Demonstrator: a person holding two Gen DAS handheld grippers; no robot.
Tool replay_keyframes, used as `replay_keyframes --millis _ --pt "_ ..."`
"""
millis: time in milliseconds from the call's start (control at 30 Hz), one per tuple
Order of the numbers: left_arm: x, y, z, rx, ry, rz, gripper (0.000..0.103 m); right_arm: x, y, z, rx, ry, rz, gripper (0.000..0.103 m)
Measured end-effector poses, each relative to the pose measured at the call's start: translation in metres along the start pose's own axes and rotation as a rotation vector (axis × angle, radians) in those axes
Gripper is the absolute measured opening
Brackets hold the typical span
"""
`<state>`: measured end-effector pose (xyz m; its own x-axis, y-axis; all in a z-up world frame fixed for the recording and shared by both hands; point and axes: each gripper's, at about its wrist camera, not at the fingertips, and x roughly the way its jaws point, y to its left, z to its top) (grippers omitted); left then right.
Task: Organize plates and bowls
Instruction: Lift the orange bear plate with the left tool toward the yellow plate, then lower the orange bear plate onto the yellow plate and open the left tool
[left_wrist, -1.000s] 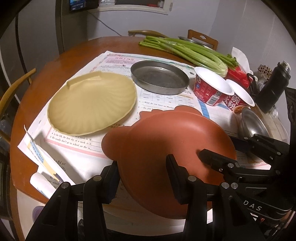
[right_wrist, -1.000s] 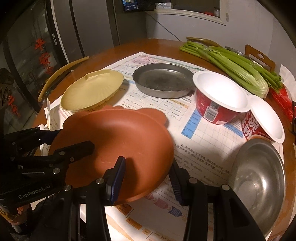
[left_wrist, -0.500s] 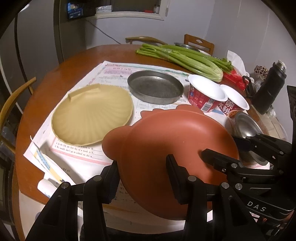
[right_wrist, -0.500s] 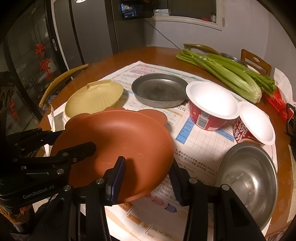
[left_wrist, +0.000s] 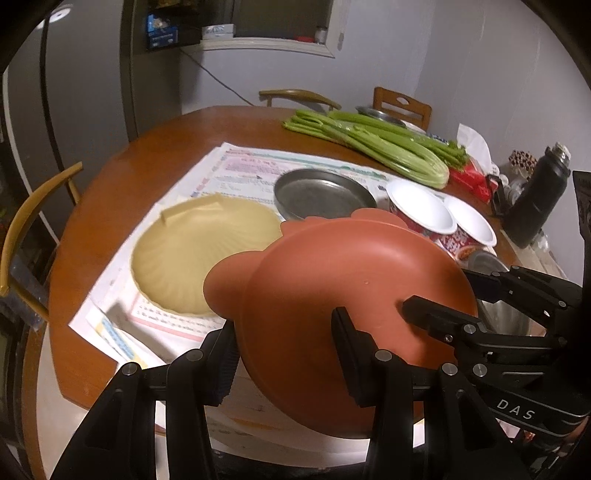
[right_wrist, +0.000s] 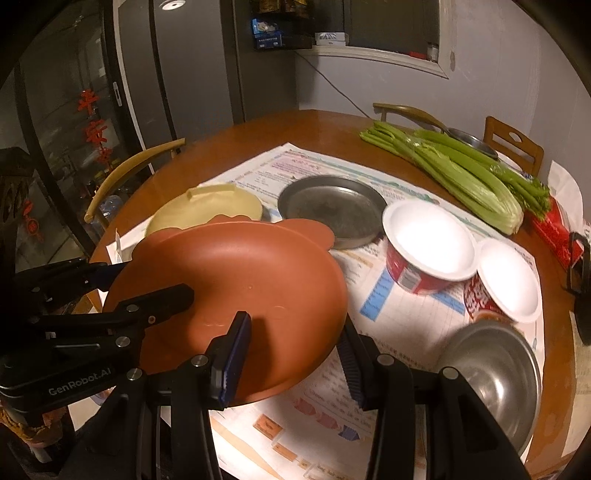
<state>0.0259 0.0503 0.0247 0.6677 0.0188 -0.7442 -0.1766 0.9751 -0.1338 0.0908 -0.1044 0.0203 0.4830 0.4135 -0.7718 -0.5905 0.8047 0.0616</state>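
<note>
- The terracotta plate (left_wrist: 354, 295) was held clear above the table (left_wrist: 122, 177), its near rim clamped by both the left gripper (left_wrist: 284, 362) and the right gripper (right_wrist: 291, 354).
- No stacking was visible: the yellow shell plate (left_wrist: 199, 254), metal plate (left_wrist: 321, 192), two paper bowls (right_wrist: 428, 240) and steel bowl (right_wrist: 491, 376) lay separately.
- Open room was judged to lie above the shell plate; the paper bowls stood close on the right.

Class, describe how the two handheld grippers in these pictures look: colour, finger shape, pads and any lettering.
Both are matte black, with angular two-finger frames and silver screws. The left gripper reads "GenRobot.AI" on its side; the right gripper, with ribbed blue pads, reads "DAS". No sleeves or cables show.
</note>
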Motion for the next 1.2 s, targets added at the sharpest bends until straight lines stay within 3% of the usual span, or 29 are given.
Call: replay_keyframes --millis 767,967,1200 --pt "-0.042 0.072 0.060 -0.044 -0.152 0.093 0.049 -0.004 0.062 0.089 -0.138 -0.105 0.041 0.047" --pt "-0.032 0.088 0.062 -0.060 -0.143 0.106 0.049 0.010 0.071 0.103 -0.148 -0.107 0.054 0.047" --pt "-0.004 0.103 0.054 -0.076 -0.095 0.119 0.049 0.046 0.073 0.102 -0.140 -0.049 0.070 0.047"
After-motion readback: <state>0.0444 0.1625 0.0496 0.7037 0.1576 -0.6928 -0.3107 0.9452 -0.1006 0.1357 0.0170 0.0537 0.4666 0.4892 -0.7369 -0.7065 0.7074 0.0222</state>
